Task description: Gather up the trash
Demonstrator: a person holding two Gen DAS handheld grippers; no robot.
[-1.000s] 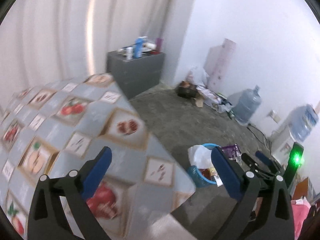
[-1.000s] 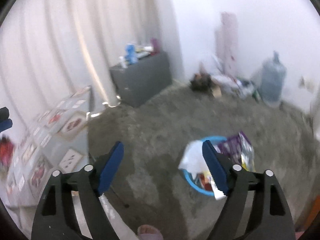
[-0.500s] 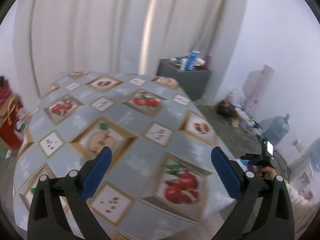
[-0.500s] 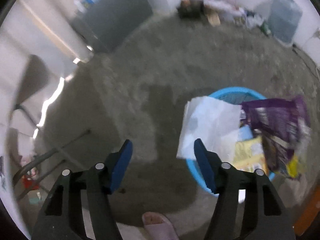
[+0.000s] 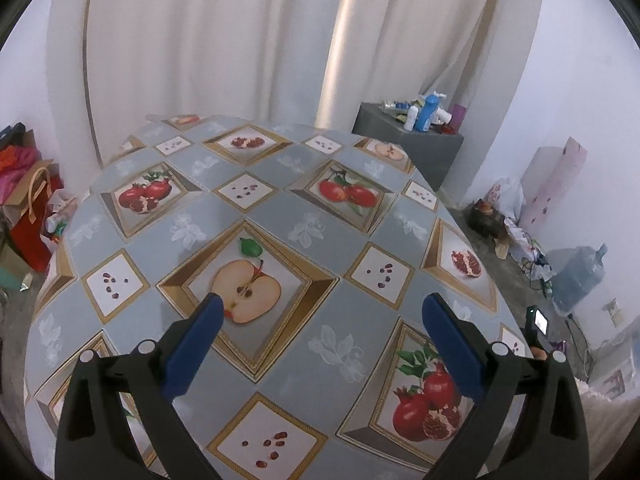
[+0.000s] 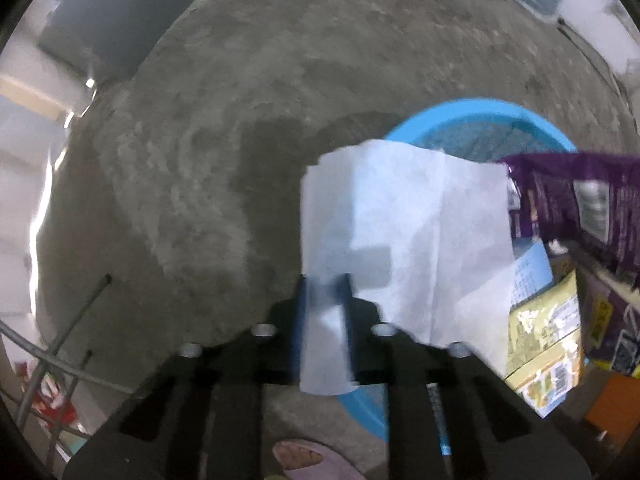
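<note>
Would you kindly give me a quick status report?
Right hand-held gripper shut on white tissue at blue bin. Left hand-held gripper open over table. Nothing obstructing.

A lived-in room of what appears to be a home: a table point(image 5: 280, 208) under a fruit-print oilcloth, pale curtains point(image 5: 224, 40), a grey cabinet point(image 5: 416, 148) crowded with bottles, water jugs point(image 5: 580, 276), bare concrete floor point(image 6: 240, 120).

right claw point(image 6: 325, 300) clamped on white tissue point(image 6: 404, 240)
</note>
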